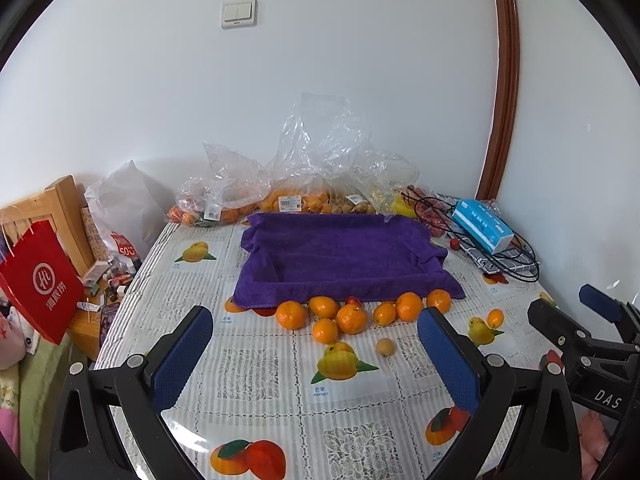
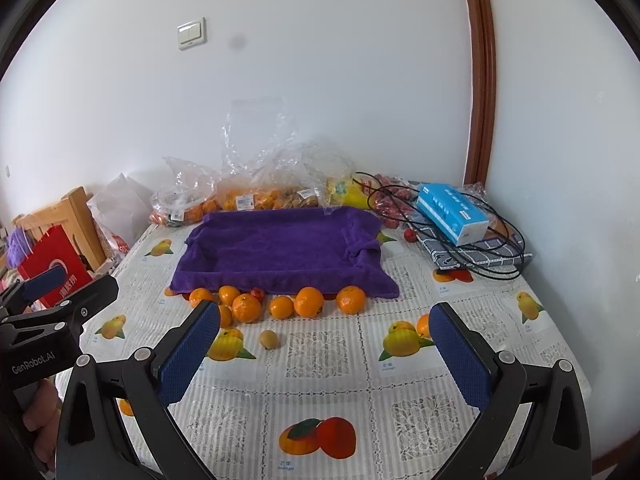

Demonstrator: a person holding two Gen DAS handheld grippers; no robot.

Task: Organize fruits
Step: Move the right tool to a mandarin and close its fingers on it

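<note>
- Your left gripper [image 1: 316,350] has its fingers spread wide, nothing between them, held above the counter [image 1: 256,392].
- Your right gripper [image 2: 324,344] is the same: spread, empty.
- Oranges [image 1: 351,319] sit clustered ahead of the left fingertips, along the purple towel [image 1: 340,258] front edge.
- One small tan fruit [image 2: 268,338] lies apart, between the right fingers.

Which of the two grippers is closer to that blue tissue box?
The right gripper. The blue cardboard tissue box lies far ahead to its right, while the left gripper sits beside it, further left.

Oranges [image 1: 351,319] clustered before purple towel [image 1: 340,256]
</note>
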